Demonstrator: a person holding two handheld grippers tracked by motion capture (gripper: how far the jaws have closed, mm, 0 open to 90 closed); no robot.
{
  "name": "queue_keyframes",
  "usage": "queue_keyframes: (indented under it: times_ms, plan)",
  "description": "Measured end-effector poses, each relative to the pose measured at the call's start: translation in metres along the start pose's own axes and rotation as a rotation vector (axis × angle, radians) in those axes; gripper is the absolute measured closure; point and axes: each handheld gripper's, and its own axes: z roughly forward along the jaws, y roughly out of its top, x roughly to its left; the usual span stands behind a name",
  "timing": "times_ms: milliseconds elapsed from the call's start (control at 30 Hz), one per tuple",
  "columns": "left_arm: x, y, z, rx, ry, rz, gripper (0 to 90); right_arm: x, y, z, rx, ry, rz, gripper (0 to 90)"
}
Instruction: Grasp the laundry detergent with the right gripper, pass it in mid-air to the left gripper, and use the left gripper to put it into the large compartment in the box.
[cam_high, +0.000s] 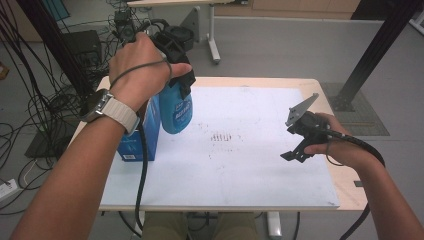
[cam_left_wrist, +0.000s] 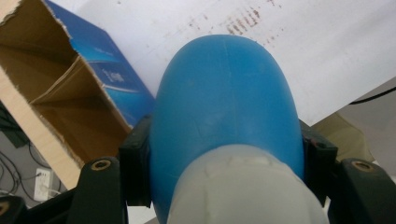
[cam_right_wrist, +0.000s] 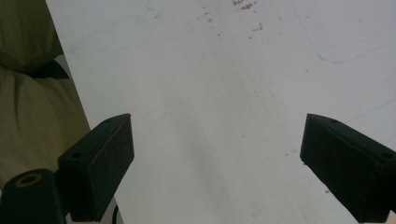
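White mat (cam_high: 260, 165) on table sitting bare mid-surface. Left gripper (cam_left_wrist: 226, 154) clenching blue bottle (cam_high: 176, 107) at shoulder, hanging beside open carton (cam_left_wrist: 70, 93). Right gripper (cam_right_wrist: 215, 158) idling, jaws spread, holding nothing. Risk: smooth rounded plastic slipping, bottle base catching carton edge, tipping carton.

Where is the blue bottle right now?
The bottle is at the table's left in the high view, gripped by the left gripper, beside the open blue box.
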Motion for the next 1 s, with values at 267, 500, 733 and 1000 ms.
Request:
queue_keyframes:
  times_ms: [267, 500, 733, 1000]
  plan:
    - [0.014, 0.000, -0.011, -0.001, 0.026, -0.084, 37.6, -0.002, 0.004, 0.003, 0.003, 0.000, -0.006, 10.0]
    - [0.026, -0.003, -0.022, -0.003, 0.008, -0.140, 37.6, -0.003, 0.007, 0.003, 0.004, -0.001, -0.008, 10.0]
    - [0.034, -0.005, -0.031, 0.007, 0.021, -0.176, 37.6, -0.005, 0.010, 0.002, -0.002, -0.006, -0.008, 10.0]
    - [0.049, -0.006, -0.039, -0.001, 0.028, -0.240, 37.6, -0.009, 0.009, 0.002, 0.000, -0.004, -0.004, 10.0]
